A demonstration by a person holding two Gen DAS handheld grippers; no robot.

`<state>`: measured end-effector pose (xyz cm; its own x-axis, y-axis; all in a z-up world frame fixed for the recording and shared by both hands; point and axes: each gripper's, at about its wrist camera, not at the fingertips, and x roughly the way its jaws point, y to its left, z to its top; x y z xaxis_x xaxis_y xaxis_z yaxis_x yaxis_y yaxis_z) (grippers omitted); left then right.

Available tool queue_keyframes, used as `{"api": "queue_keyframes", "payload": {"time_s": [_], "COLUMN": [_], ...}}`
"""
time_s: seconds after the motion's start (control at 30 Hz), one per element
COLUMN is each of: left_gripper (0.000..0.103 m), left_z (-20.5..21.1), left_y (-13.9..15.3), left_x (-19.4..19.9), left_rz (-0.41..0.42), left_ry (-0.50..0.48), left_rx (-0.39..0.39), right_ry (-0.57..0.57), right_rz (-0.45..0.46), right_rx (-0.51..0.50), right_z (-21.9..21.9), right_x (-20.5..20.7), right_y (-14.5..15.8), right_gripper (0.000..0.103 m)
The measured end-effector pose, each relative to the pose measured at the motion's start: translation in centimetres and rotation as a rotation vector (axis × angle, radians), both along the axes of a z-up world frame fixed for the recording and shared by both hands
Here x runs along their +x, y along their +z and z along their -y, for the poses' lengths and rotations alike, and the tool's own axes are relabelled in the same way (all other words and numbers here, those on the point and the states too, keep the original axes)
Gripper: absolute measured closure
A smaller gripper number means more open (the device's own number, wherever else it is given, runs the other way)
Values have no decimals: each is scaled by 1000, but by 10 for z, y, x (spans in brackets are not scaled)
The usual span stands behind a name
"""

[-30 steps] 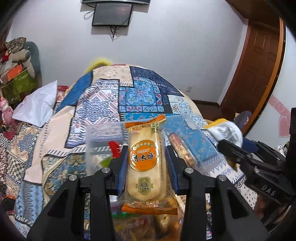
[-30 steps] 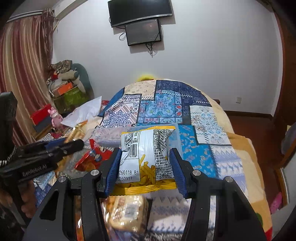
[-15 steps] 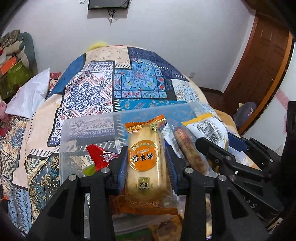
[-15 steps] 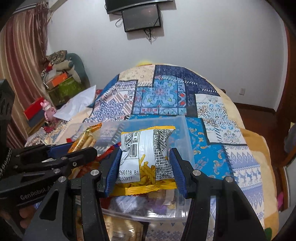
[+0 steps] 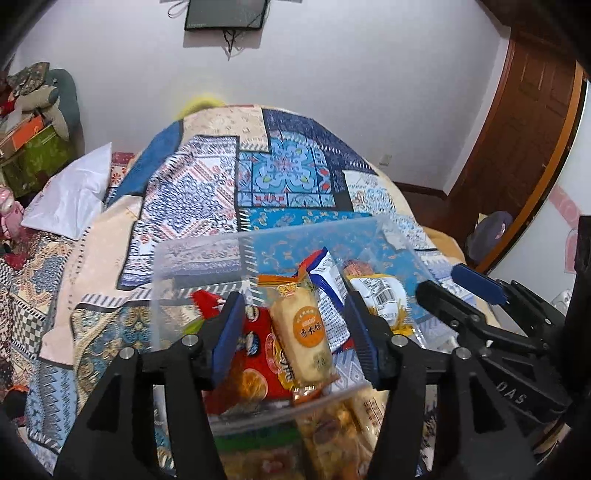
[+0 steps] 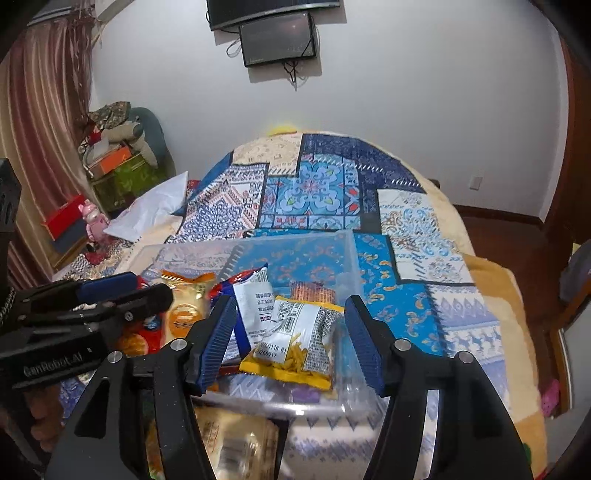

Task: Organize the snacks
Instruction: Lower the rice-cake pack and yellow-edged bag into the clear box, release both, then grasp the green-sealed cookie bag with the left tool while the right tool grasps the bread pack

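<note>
Left wrist view: left tool (image 5: 295,332) has just been opening, jaws wide, rice cracker pack (image 5: 304,334) lying loose between them in the clear plastic bin (image 5: 207,251). Right tool (image 6: 291,332), likewise parted, has let go its fries bag (image 6: 295,341). Both should lift straight clear. Patchwork quilt (image 5: 207,192) covers the bed; wall screen (image 5: 227,14) above.

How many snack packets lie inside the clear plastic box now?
5 visible in the clear plastic box: rice cracker, red packet, white-blue packet, fries packet, orange packet behind. More may be hidden underneath.
</note>
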<state>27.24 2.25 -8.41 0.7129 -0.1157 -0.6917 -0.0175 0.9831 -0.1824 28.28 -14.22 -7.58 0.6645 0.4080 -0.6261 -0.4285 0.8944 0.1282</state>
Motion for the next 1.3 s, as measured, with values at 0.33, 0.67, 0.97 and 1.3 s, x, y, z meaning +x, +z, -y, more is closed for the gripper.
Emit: {"api": "queue_keyframes", "payload": {"time_s": [0.33, 0.67, 0.97, 1.3], "left_gripper": [31, 27, 27, 25], "left_z": [-18, -37, -27, -23], "left_y": [25, -30, -69, -73], "left_x": [-67, -101, -98, -106], "left_rz": [47, -88, -151, -153], "left_ry": [31, 44, -1, -37], "left_rx": [85, 117, 96, 58], "right_ry": [2, 30, 51, 122], "right_rz": [46, -38, -146, -161], "right_rx": [-4, -68, -123, -129], "right_z": [13, 10, -2, -31], "right_x": [-46, -68, -61, -63], "right_y": [24, -15, -59, -67], "right_gripper": [39, 39, 39, 39]}}
